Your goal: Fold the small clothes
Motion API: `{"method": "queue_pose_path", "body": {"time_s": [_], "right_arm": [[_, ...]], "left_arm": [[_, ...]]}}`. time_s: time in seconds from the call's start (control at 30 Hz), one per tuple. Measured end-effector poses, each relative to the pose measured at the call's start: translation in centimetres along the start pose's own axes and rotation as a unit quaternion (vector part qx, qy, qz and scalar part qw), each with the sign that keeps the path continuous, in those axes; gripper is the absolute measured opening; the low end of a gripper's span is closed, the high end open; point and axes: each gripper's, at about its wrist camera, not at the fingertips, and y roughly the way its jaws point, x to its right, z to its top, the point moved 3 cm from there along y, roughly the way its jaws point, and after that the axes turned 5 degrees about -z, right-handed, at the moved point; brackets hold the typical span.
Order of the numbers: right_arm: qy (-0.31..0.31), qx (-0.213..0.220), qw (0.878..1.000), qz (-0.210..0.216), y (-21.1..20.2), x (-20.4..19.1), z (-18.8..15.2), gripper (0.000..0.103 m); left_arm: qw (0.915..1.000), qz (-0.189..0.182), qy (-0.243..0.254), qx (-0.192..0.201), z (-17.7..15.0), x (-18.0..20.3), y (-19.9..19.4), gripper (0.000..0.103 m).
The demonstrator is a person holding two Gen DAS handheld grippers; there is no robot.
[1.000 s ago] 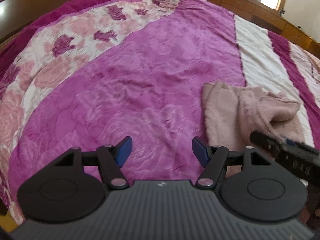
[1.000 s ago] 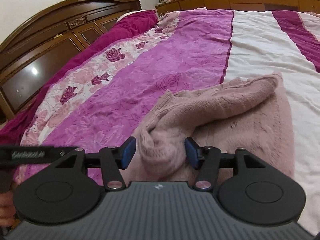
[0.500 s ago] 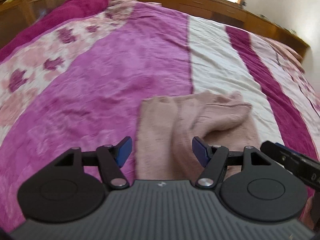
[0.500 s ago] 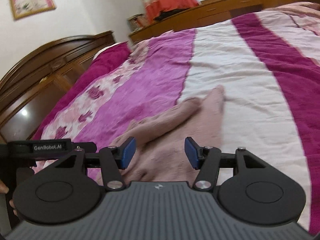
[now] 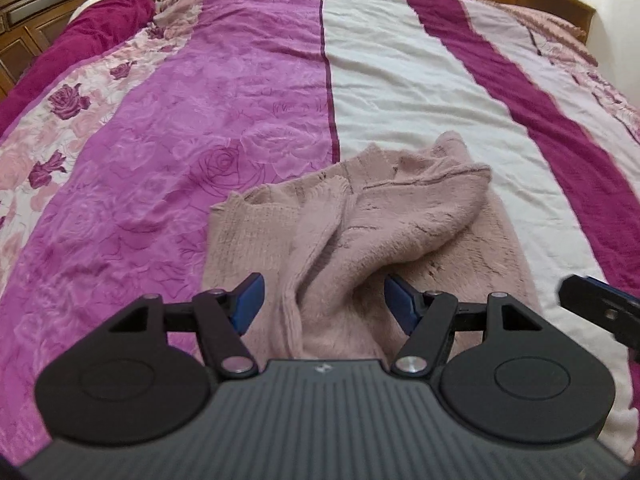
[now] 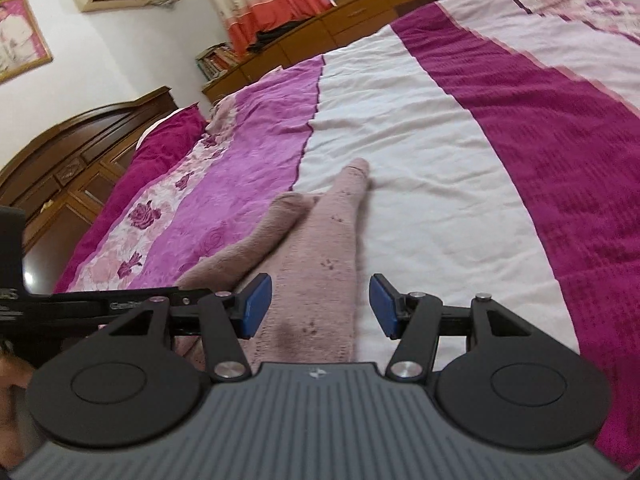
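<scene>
A small fuzzy pink sweater (image 5: 360, 232) lies crumpled on the bed, one sleeve folded across its body. My left gripper (image 5: 324, 304) is open and empty, just above the sweater's near edge, with the bunched sleeve between its blue pads. In the right wrist view the sweater (image 6: 316, 256) stretches away from me. My right gripper (image 6: 320, 304) is open and empty over the sweater's near right edge. The right gripper's body shows at the right edge of the left wrist view (image 5: 600, 304).
The bed is covered by a striped spread: magenta floral (image 5: 180, 152), white (image 5: 420, 92) and dark magenta (image 5: 560, 128) bands. A wooden headboard (image 6: 60, 168) stands at left. Wooden cabinets (image 6: 360, 16) and a curtain line the far wall.
Both grippers swung right and turned toward the sweater. The left one now faces it head on. The right one let the bunched sleeve leave its jaws and shifted to the sweater's right edge.
</scene>
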Motion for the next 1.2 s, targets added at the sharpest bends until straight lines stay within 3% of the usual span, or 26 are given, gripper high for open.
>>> {"method": "queue_pose_path", "body": {"time_s": [0.2,0.23,0.27,0.3,0.53,0.67,0.7,0.73,0.87,0.93,1.03,1.13,1.2], "right_arm": [[0.014,-0.006,1.0,-0.001,0.6,1.2,-0.3,0.062],[0.016,-0.008,1.0,-0.002,0.7,1.2,-0.3,0.062],[0.017,-0.009,1.0,-0.002,0.8,1.3,-0.4,0.062],[0.018,-0.011,1.0,-0.003,1.0,1.3,-0.4,0.062],[0.007,-0.013,1.0,-0.002,1.3,1.0,-0.8,0.062],[0.005,-0.016,1.0,-0.002,1.5,0.9,-0.9,0.062],[0.005,-0.016,1.0,-0.002,1.6,0.9,-0.8,0.062],[0.005,-0.016,1.0,-0.002,1.6,0.9,-0.8,0.062],[0.007,-0.02,1.0,-0.004,1.9,1.0,-1.1,0.062],[0.008,-0.019,1.0,-0.004,2.0,1.1,-1.2,0.062],[0.009,-0.019,1.0,-0.002,2.1,1.3,-1.2,0.062],[0.011,-0.018,1.0,-0.004,2.1,1.3,-1.1,0.062],[0.015,-0.018,1.0,-0.004,2.2,1.5,-1.1,0.062]], "left_arm": [[0.9981,-0.018,-0.056,0.016,0.1,-2.0,1.9,0.066],[0.997,-0.022,-0.071,0.02,0.0,-2.5,2.0,0.06],[0.9953,-0.029,-0.089,0.024,-0.2,-3.2,2.2,0.046],[0.9933,-0.035,-0.107,0.025,-0.4,-3.7,2.3,0.041],[0.9672,-0.068,-0.24,0.048,-2.1,-7.4,2.2,0.043],[0.941,-0.103,-0.318,0.056,-3.1,-8.9,2.3,0.043],[0.9378,-0.107,-0.326,0.055,-3.2,-9.0,2.4,0.043],[0.9409,-0.106,-0.317,0.052,-3.0,-8.8,2.5,0.043],[0.976,-0.083,-0.197,0.044,-1.1,-6.5,2.7,0.043],[0.986,-0.072,-0.145,0.04,-0.2,-5.4,3.2,0.043],[0.9906,-0.073,-0.11,0.036,0.7,-4.8,4.2,0.043],[0.9899,-0.08,-0.109,0.044,0.9,-4.7,4.9,0.042],[0.9873,-0.09,-0.116,0.061,0.5,-4.9,4.8,0.022]]}}
